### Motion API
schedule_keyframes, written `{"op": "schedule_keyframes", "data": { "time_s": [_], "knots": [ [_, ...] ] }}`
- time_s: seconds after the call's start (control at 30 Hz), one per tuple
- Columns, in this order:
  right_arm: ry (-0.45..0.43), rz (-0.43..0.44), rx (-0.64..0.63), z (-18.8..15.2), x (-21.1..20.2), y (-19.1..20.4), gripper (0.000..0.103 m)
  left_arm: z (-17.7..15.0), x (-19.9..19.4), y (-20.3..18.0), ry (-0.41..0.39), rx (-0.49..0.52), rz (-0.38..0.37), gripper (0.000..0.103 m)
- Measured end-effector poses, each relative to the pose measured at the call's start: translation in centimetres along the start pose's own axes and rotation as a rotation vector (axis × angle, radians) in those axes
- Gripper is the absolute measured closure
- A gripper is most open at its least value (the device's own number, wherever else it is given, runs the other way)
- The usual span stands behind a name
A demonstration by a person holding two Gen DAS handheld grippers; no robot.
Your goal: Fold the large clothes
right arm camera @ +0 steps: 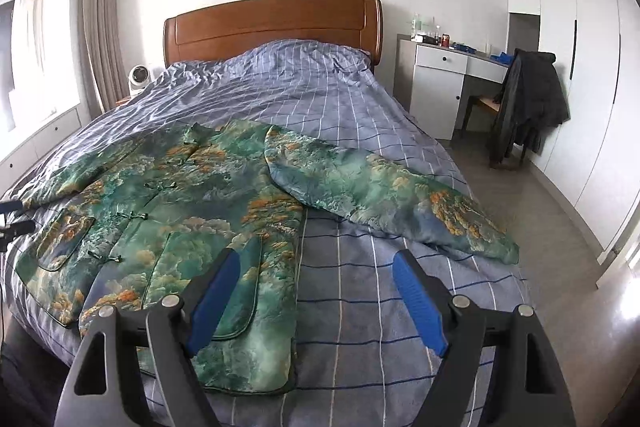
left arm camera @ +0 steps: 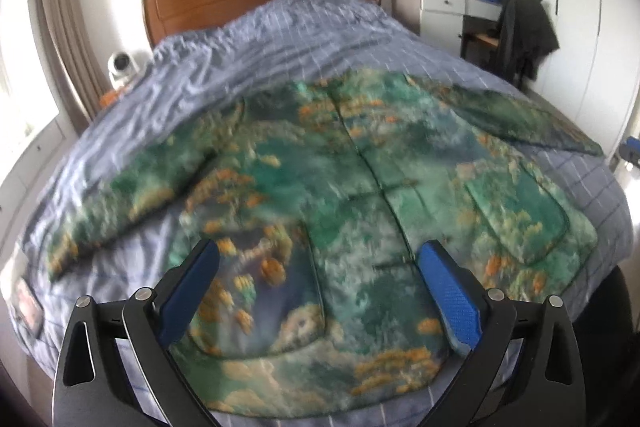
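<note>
Both grippers, left gripper (left arm camera: 320, 259) and right gripper (right arm camera: 316, 271), hover wide and empty. Jacket (right arm camera: 192, 211) lies flat on the bed (right arm camera: 360, 107), sleeves spread for folding.

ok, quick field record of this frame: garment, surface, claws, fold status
garment: green patterned jacket, front up, fastened, spread flat
sleeves: both out to the sides; one sleeve lies across the blue checked duvet
surface: bed with a wooden headboard
left claw: open, nothing held, above the jacket's hem
right claw: open, nothing held, above the jacket's side edge
fold status: no fold made yet
</note>
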State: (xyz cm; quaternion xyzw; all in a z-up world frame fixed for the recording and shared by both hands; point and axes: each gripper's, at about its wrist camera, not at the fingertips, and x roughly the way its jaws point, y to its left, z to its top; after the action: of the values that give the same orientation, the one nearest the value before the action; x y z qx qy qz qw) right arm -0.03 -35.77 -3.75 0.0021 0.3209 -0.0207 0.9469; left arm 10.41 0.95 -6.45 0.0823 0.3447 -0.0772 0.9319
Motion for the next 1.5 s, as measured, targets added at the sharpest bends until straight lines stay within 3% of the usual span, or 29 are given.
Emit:
{"op": "schedule_keyframes", "data": {
  "time_s": [0.2, 0.43, 0.57, 0.77, 0.87, 0.93, 1.0, 1.03, 1.07, 1.17, 1.27, 1.5],
  "knots": [
    [0.001, -0.001, 0.037, 0.1, 0.4, -1.2, 0.022, 1.9, -1.0, -0.2, -0.058, -0.047, -0.005, 0.002],
    [0.019, -0.029, 0.208, 0.6, 2.1, -6.9, 0.023, 0.8, -0.8, -0.5, -0.028, -0.03, 0.043, 0.002],
    [0.074, -0.093, 0.408, -0.9, 4.5, -13.8, 0.023, 0.4, -0.7, -0.2, -0.005, -0.045, 0.058, 0.002],
    [0.106, 0.032, 0.847, -4.5, 8.8, -22.9, 0.023, -0.4, 0.5, 0.1, 0.055, -0.088, 0.063, 0.002],
    [0.085, 0.07, 0.977, -5.1, 11.6, -25.1, 0.023, -0.6, 0.7, 0.2, 0.075, -0.112, 0.06, 0.002],
    [0.086, 0.047, 1.049, -5.5, 13.6, -26.2, 0.023, -0.6, 0.5, 0.4, 0.072, -0.116, 0.069, 0.002],
    [0.082, 0.01, 1.146, -6.3, 15.4, -27.2, 0.03, -0.7, 0.2, 0.5, 0.068, -0.113, 0.086, 0.002],
    [0.067, -0.003, 1.173, -6.4, 15.8, -27.4, 0.047, -0.9, 0.0, 0.7, 0.067, -0.112, 0.096, 0.002],
    [0.059, -0.021, 1.184, -6.4, 16.2, -27.5, 0.072, -1.0, 0.0, 0.8, 0.069, -0.111, 0.105, 0.002],
    [0.029, -0.1, 1.156, -5.3, 16.5, -26.9, 0.091, -1.6, 0.3, 1.6, 0.09, -0.119, 0.134, 0.002],
    [-0.049, -0.125, 0.961, -0.6, 14.8, -23.8, 0.093, -2.2, 0.6, 2.5, 0.103, -0.15, 0.141, 0.002],
    [-0.22, 0.058, 0.429, 12.1, 10.0, -9.8, 0.093, -2.6, 1.3, 4.2, 0.11, -0.253, 0.128, 0.002]
  ]
}}
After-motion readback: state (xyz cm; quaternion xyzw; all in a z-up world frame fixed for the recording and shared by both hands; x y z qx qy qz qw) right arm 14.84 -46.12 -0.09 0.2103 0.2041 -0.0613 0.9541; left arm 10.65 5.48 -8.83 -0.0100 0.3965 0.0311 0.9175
